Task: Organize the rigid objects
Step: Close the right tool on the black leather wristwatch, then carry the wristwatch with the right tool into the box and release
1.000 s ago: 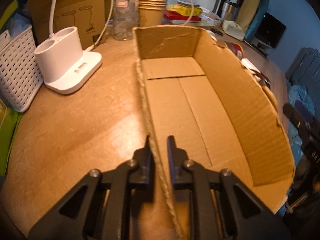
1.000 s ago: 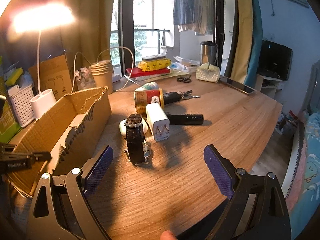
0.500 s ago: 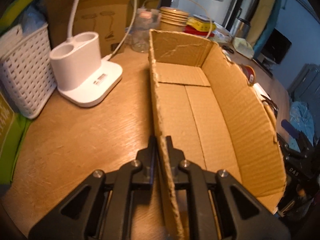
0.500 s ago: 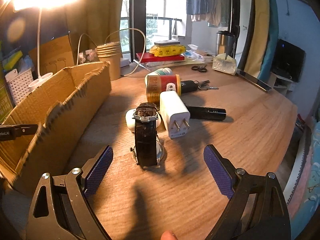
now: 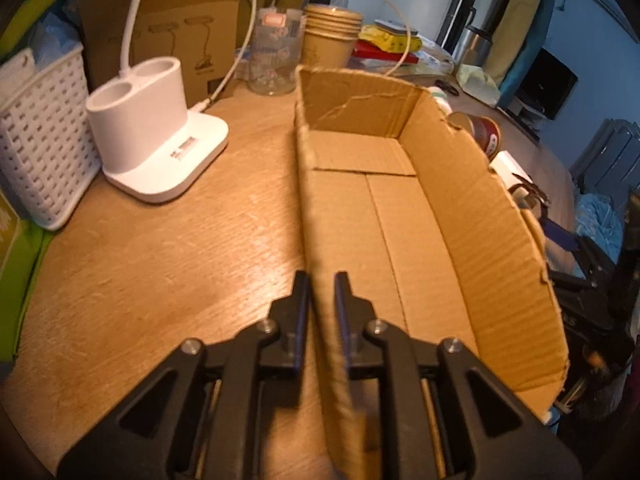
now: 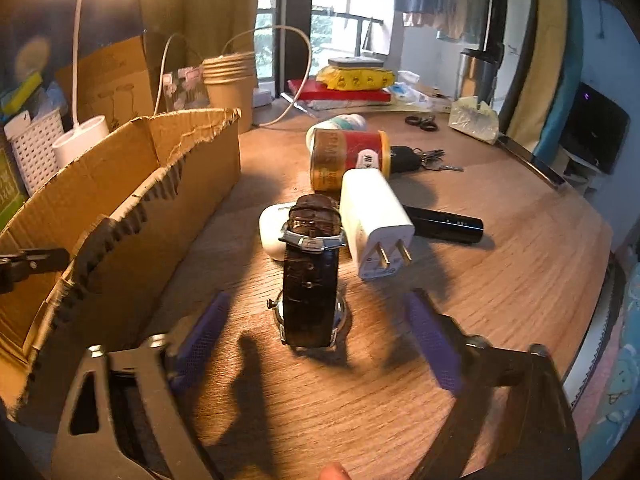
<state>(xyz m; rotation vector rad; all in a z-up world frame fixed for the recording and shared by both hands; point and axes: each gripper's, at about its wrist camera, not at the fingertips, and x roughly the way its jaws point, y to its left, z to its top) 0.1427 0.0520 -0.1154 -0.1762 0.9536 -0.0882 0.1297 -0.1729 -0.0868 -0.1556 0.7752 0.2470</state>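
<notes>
Right wrist view: your right gripper [image 6: 316, 344] jaws apart, just been closing, straddling watch [image 6: 310, 268] right of cardboard box [image 6: 120, 200]. Left gripper [image 5: 321, 292] astride box's near wall, jaws just easing open, grip unclear.

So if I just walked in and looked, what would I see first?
Probably the big cardboard box, open with nothing inside, filling the left side of the wooden table, with the left gripper straddling its near wall. Next, the dark-strapped watch right in front of the open right gripper, with a white charger and a red can just behind it.
</notes>
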